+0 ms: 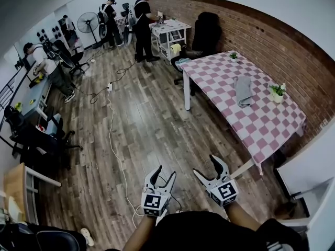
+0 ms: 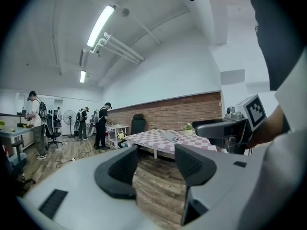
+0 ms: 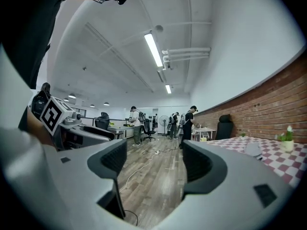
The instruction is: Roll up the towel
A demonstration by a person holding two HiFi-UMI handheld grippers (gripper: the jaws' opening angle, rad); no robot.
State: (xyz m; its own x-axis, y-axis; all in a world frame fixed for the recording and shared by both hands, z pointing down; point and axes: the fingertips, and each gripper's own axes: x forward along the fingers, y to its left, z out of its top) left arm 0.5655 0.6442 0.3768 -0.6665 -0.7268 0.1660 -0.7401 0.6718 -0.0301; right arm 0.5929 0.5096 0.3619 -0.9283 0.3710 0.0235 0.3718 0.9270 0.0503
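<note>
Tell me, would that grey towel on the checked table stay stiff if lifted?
Probably floppy: the towel lies slumped in soft folds on the table. Likely light, being thin cloth. Unlikely to roll, since it rests flat.

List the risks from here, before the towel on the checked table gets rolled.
1. The white cable trails along the floor close to where the person stands. Walking over to the table could snag a foot on it.
2. The potted plant stands close beside the towel. Rolling the cloth that way may well tip it over.
</note>
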